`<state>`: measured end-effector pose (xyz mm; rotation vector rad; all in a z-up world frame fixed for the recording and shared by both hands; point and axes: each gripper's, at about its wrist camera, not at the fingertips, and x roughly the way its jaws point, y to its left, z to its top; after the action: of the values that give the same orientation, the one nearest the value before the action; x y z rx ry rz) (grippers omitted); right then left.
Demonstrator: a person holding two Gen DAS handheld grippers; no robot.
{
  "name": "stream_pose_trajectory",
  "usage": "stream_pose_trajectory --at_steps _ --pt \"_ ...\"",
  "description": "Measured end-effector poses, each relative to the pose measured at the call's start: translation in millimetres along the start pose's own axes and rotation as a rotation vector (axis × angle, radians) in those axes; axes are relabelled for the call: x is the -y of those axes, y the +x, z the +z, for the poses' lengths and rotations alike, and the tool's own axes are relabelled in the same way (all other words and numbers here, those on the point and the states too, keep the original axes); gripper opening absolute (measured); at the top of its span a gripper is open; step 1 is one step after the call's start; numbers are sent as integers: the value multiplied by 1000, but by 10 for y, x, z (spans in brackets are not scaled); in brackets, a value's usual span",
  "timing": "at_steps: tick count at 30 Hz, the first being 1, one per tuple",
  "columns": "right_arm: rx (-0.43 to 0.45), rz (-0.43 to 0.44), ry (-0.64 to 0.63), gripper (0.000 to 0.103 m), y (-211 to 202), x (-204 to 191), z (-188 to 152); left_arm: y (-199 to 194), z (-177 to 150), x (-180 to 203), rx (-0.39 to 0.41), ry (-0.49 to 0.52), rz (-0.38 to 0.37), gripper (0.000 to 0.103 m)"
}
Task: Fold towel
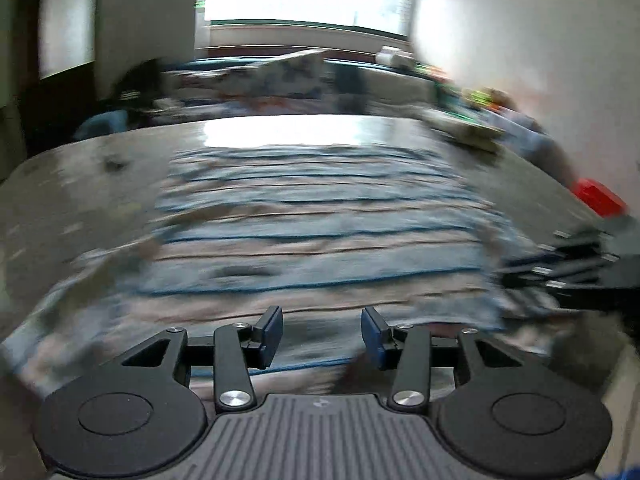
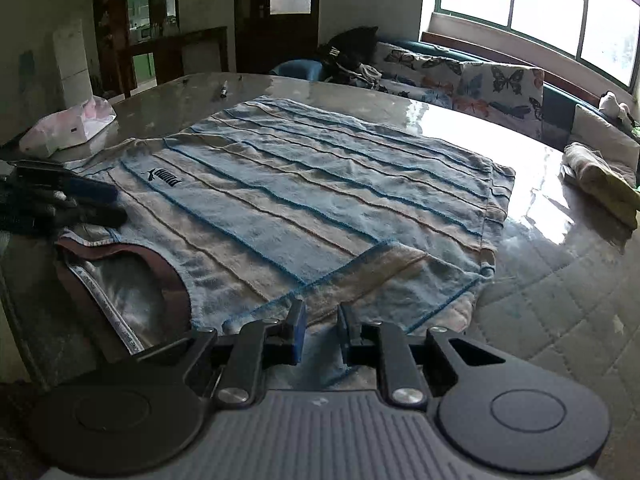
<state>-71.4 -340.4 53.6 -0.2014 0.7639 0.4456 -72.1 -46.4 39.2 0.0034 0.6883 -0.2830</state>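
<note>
table (image 2: 540,208): glossy grey top, reflecting window glare
tissue pack (image 2: 68,128): pink-white, lying near the far left table edge
pen (image 2: 224,89): lying at the far table edge
folded cloth (image 2: 600,178): yellowish, sitting at the right table edge
sofa (image 2: 480,80): butterfly-print cushions, standing behind the table
black bag (image 2: 352,54): resting on the sofa's left end
window (image 2: 540,8): letting in bright light
red thing (image 1: 598,196): blurred, sitting at the right

The towel (image 2: 320,208) lies spread on the table (image 2: 540,184); a plastic bag (image 2: 68,128) sits at its far left, a pen (image 2: 224,89) behind it, 1 folded cloth (image 2: 600,180) to its right; a sofa (image 2: 480,84) stands beyond the table.
</note>
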Motion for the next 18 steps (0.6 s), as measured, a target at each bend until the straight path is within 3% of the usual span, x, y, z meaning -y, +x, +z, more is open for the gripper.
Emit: stream_pose_trajectory --at_steps 10,13,18 --pt "-11 -1 4 17 28 8 17 -302 -159 -1069 59 -310 414 47" --pt "-13 -2 5 17 34 7 21 -291 -191 -1267 51 -366 451 47" --pt "-15 -5 4 18 37 -1 23 -225 -223 -1443 37 -416 445 47"
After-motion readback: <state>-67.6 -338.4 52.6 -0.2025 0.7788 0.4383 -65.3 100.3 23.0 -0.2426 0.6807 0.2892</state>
